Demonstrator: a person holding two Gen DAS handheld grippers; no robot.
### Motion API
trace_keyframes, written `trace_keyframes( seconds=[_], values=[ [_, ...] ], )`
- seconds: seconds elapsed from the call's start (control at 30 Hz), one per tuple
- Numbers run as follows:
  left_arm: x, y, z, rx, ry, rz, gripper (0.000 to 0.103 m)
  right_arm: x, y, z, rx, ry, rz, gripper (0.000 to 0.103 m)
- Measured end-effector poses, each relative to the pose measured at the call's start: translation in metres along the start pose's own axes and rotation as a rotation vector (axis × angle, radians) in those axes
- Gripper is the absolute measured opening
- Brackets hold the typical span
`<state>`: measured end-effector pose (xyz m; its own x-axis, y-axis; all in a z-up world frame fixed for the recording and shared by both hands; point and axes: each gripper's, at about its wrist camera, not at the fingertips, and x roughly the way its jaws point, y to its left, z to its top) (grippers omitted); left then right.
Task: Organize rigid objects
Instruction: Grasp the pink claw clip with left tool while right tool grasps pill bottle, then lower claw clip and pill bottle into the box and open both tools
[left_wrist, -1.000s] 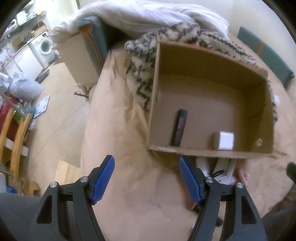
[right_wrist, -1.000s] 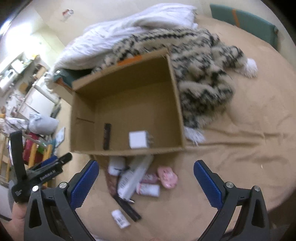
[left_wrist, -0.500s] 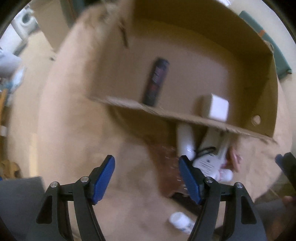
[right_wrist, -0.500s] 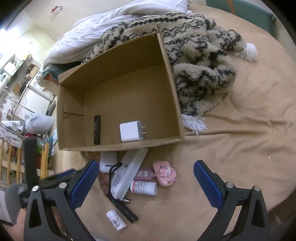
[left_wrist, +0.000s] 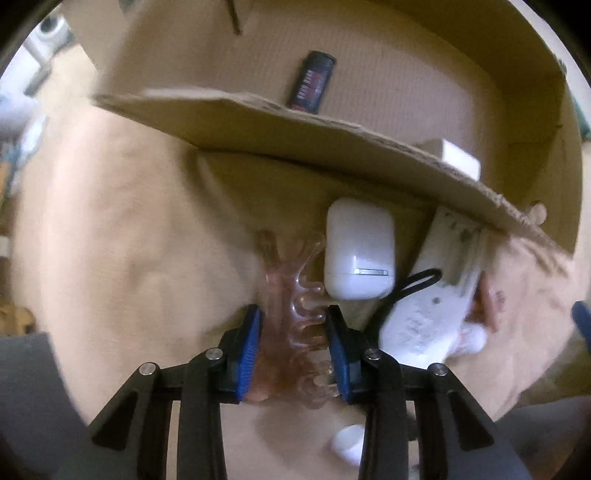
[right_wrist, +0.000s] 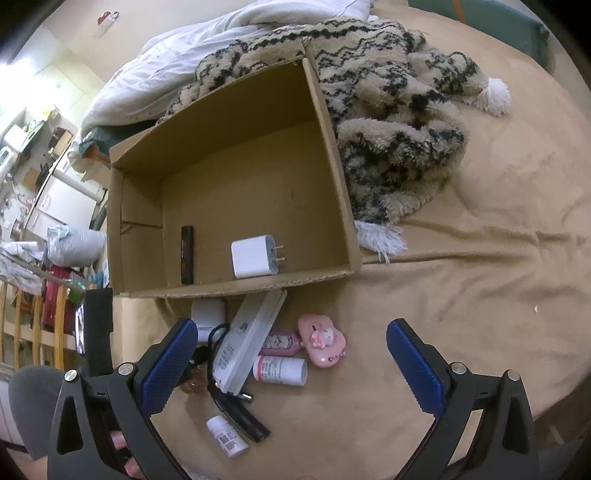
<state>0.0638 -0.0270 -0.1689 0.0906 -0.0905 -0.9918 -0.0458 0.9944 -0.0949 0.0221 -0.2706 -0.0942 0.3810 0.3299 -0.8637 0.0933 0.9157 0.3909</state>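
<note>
We close our left jaws around a pink hair clip beside the box.
The left gripper (left_wrist: 293, 343) jaws are closing, the clear pink hair clip (left_wrist: 291, 314) between them, its long side pointing away toward the cardboard box (right_wrist: 334, 147). The box holds a white plug (right_wrist: 253, 256) and a black stick (right_wrist: 187, 254). The right gripper (right_wrist: 291, 365) jaws stand wide, holding nothing.
</note>
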Motion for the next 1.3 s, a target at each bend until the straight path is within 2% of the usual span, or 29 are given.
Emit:
trace_keyframes(
  seconds=[0.07, 0.17, 0.2, 0.23, 0.3, 0.33, 0.47, 0.53, 0.67, 0.77, 0.8, 0.9, 1.03, 1.3],
  values=[
    [-0.005, 0.007, -0.001, 0.009, -0.021, 0.068, 0.032, 0.009, 0.002, -0.007, 0.005, 0.095, 0.071, 0.103],
    [-0.011, 0.022, 0.0, -0.009, -0.021, 0.115, 0.032, 0.029, 0.009, -0.032, 0.038, 0.25, 0.233, 0.103],
    [-0.011, 0.024, 0.0, -0.014, -0.02, 0.12, 0.032, 0.036, 0.015, -0.044, 0.039, 0.302, 0.256, 0.096],
    [-0.012, 0.027, 0.001, -0.015, -0.022, 0.128, 0.031, 0.043, 0.022, -0.055, 0.022, 0.347, 0.269, 0.077],
    [-0.01, 0.029, 0.0, -0.012, -0.016, 0.138, 0.031, 0.054, 0.038, -0.072, -0.03, 0.411, 0.261, 0.057],
    [-0.007, 0.033, 0.0, -0.009, -0.012, 0.14, 0.031, 0.058, 0.048, -0.079, -0.07, 0.43, 0.25, 0.051],
    [-0.001, 0.03, 0.0, 0.001, -0.006, 0.156, 0.031, 0.07, 0.073, -0.084, -0.189, 0.432, 0.164, 0.047],
    [0.003, 0.027, -0.002, -0.006, -0.003, 0.153, 0.031, 0.082, 0.081, -0.087, -0.239, 0.458, 0.104, 0.04],
    [0.01, 0.024, 0.004, 0.006, 0.002, 0.157, 0.031, 0.106, 0.089, -0.097, -0.28, 0.516, 0.055, 0.04],
    [0.011, 0.023, 0.004, 0.009, 0.0, 0.161, 0.031, 0.115, 0.099, -0.102, -0.333, 0.506, 0.009, 0.037],
    [0.011, 0.022, 0.0, 0.01, 0.0, 0.16, 0.031, 0.114, 0.102, -0.102, -0.353, 0.489, -0.005, 0.031],
    [0.01, 0.023, 0.001, 0.003, -0.005, 0.152, 0.031, 0.108, 0.107, -0.105, -0.378, 0.457, -0.007, 0.028],
    [0.002, 0.03, -0.006, 0.0, -0.027, 0.148, 0.029, 0.093, 0.103, -0.105, -0.354, 0.43, 0.036, 0.028],
    [-0.033, 0.034, -0.017, 0.007, -0.097, 0.124, 0.028, 0.04, 0.091, -0.088, -0.28, 0.311, 0.133, 0.028]
  ],
)
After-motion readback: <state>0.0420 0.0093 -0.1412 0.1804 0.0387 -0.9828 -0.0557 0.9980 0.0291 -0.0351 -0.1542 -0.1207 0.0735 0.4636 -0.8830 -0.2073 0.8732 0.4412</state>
